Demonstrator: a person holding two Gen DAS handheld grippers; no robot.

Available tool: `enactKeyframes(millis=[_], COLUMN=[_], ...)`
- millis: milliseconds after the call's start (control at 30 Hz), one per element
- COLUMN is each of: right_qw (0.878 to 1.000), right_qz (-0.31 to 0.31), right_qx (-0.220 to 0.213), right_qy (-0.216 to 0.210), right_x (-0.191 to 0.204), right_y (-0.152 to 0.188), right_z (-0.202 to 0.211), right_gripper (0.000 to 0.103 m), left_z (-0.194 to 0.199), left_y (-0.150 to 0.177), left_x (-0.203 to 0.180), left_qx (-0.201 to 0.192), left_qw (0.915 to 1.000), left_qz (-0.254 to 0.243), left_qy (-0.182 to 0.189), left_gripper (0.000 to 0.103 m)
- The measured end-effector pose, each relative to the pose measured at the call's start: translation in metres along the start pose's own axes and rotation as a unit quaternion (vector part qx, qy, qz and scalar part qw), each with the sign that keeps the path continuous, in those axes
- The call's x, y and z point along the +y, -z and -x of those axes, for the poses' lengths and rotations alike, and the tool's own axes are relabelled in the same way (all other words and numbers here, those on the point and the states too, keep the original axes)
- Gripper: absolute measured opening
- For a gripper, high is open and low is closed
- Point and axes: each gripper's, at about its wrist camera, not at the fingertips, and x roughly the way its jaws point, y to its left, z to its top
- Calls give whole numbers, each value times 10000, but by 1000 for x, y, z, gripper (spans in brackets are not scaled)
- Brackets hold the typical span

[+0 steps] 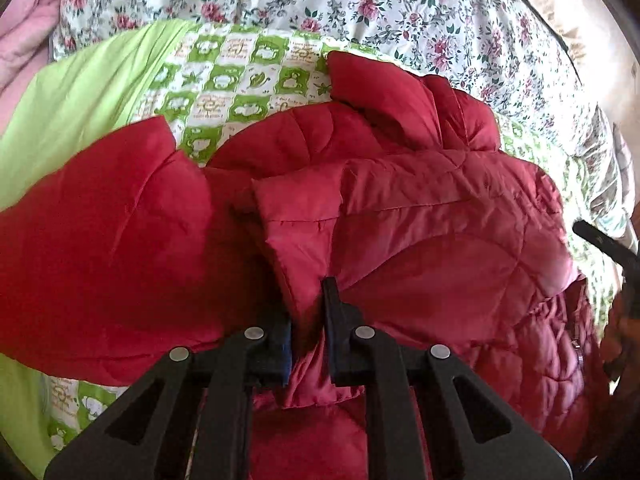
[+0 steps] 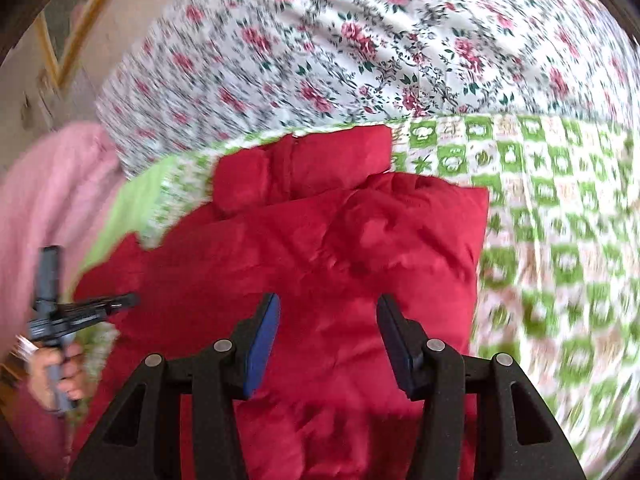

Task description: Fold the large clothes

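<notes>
Where the left hand-held gripper [image 1: 308, 320] pinches a fold of the red quilted jacket [image 1: 400, 220], its left finger is buried in puffy, stitched fabric; the jacket lies on the bed's green checked cover [image 1: 224, 88]. In the blurred right view, the right hand-held gripper [image 2: 328, 336] hovers with jaws apart over the jacket [image 2: 340, 240], the floral sheet [image 2: 360, 40] smeared beyond.

We are seeing a quilted red jacket [image 1: 420, 216] of smooth, faintly shiny cloth, lying on a matt printed green cotton quilt [image 1: 224, 80]. The floral sheet [image 1: 400, 4] is looking like matt cloth. The left gripper [image 1: 308, 332] is showing matt black plastic with dull metal rivets.
</notes>
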Motion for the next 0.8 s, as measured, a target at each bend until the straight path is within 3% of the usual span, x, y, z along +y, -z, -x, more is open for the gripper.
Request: enactKeyframes(millis=[67,167,300,400,467,533,633,700,800], right_qw=[9991,9960,9949,9944,9937,9929,9933,9943,9953], right_qz=[230,264,279,242,274,330,287,107,-125], right_qx=[210,713,778,842,879,903,928,972,937], right_qy=[290,478,578,586,634,698,628,419,196], right_x=[1,-5,-8,-8,-5,-1,3,3,2], right_y=[-5,1,11,11,11,10,9,7,3], right_z=[-29,-67,-83,-87,-90,-92,-91,-86,-72], right_gripper=[51,51,52,52,52,53,61,82,97], left_z=[0,15,59,84,80,60,12,-10,-24], left_y=[-1,2,1,-7,-13,-17,-19,-17,-13], left_x=[-4,-7,-7,-17,-33,-52,-72,-70,-58], left_qx=[-53,-200,-646,-869,-732,-519,-117,118,283], left_qw=[9999,9992,9960,9961,9961,9966,9982,9985,9989], left_qz=[-52,-192,-186,-155,-250,-369,-576,-539,-352], left_qy=[-124,-300,-591,-57,425,523,151,53,134], left_gripper=[13,23,25,25,28,30,30,30,30])
